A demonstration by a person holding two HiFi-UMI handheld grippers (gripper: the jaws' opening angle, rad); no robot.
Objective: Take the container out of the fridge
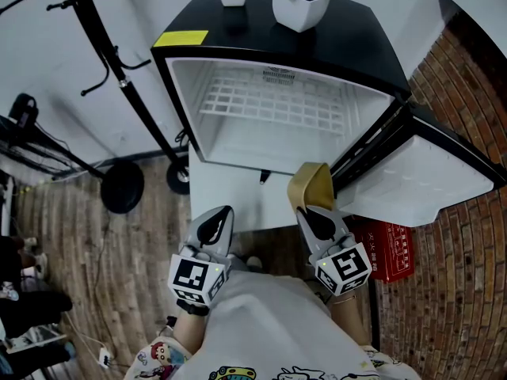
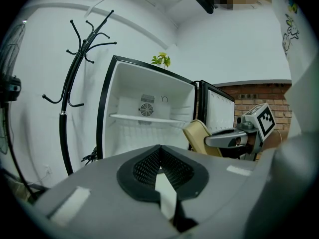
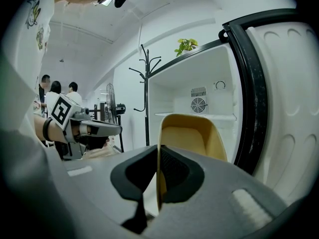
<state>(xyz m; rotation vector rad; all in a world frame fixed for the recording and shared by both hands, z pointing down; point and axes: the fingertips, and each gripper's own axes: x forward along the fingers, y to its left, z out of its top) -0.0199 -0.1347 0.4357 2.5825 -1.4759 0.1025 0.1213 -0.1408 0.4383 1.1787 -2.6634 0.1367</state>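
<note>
Your right gripper (image 1: 315,214) pinches the tan container (image 1: 311,182) by its wall at frame centre, already outside the open fridge (image 1: 261,145), while your left gripper (image 1: 215,226) is pressed together on nothing.

Red box (image 1: 390,249): white printed characters on its face, too small and skewed to read.
Yellow sticker (image 1: 181,39): lies at the front corner of the fridge (image 1: 348,50) top; no writing can be made out on it.
Cube on left tool (image 1: 223,212): black-and-white square marker pattern, no letters or numbers.
Cube on right tool (image 1: 306,210): a square marker pattern of the same kind, no letters or numbers.
Shirt (image 1: 269,323): cartoon prints along the edge, no legible words.
Readable text overall: none.
</note>
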